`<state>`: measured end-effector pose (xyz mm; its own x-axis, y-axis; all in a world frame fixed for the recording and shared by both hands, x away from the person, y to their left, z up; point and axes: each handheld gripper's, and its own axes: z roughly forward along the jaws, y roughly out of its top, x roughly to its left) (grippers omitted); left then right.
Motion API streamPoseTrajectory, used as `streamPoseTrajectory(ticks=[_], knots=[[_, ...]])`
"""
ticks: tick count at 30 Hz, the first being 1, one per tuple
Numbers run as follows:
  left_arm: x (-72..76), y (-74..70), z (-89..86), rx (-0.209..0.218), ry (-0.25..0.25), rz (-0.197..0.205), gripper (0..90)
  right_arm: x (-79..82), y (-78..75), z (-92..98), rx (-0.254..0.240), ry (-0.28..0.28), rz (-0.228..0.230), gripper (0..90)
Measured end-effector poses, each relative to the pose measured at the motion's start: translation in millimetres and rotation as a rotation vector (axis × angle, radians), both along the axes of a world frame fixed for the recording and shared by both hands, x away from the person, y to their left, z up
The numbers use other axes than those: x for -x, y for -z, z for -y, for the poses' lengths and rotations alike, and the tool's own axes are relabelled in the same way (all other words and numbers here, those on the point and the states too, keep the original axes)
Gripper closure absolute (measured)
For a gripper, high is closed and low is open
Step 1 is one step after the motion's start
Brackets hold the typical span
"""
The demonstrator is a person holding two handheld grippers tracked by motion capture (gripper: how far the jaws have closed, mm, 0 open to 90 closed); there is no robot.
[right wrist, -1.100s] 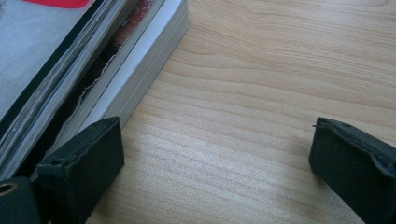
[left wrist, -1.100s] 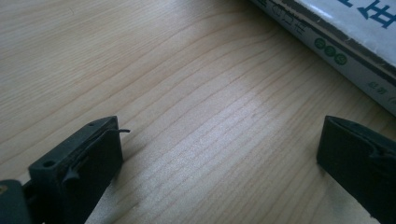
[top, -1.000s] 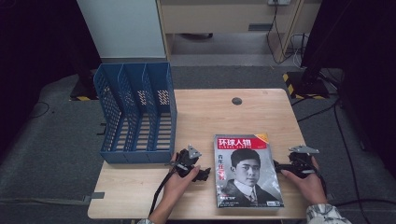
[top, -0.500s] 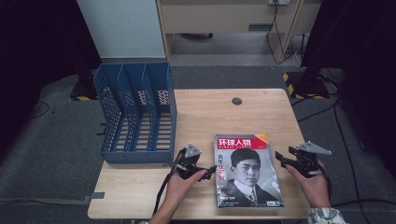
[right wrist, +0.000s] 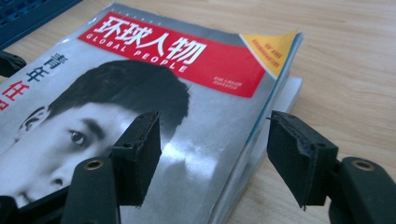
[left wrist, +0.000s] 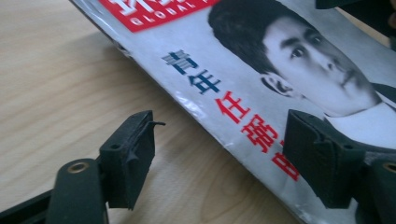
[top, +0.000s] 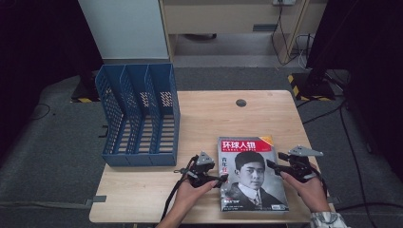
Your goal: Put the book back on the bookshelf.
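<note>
glossy paper magazine [right wrist: 196, 126]; matt wood table [top: 204, 118].

Black jaws, brass rivets, patterned sleeve [top: 325, 219]

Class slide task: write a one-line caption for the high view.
Two open grippers, left and right, flank a magazine on a table beside a blue file rack.

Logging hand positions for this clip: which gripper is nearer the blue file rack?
Left. The left gripper sits at the magazine's left edge, just below the rack's front right corner. The right gripper is at the magazine's far edge, across from the rack.
</note>
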<state>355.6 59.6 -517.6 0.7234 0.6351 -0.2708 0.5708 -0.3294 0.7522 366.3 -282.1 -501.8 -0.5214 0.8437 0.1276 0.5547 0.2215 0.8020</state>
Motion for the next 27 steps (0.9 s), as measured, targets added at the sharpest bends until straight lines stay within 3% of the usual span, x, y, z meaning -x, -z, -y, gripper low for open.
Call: streamPoseTrajectory(ticks=[6, 15, 19, 27], knots=[[-0.7, 3.1, 0.7, 0.029, 0.020, -0.034, 23.5, -1.0, 5.2, -6.2, 0.023, -0.020, -0.031, 30.5], [0.6, 3.3, 4.3, 0.043, 0.063, -0.039, 28.0, 0.3, 4.2, -7.3, 0.018, -0.029, -0.014, 33.3], [-0.3, 2.2, 1.7, 0.040, 0.051, -0.049, 27.8, 1.1, 3.4, -11.6, 0.016, -0.057, -0.004, 34.8], [-2.8, 0.8, -4.5, 0.060, 0.024, -0.066, 36.9, 2.8, 3.4, -18.3, 0.022, -0.091, 0.005, 37.8]])
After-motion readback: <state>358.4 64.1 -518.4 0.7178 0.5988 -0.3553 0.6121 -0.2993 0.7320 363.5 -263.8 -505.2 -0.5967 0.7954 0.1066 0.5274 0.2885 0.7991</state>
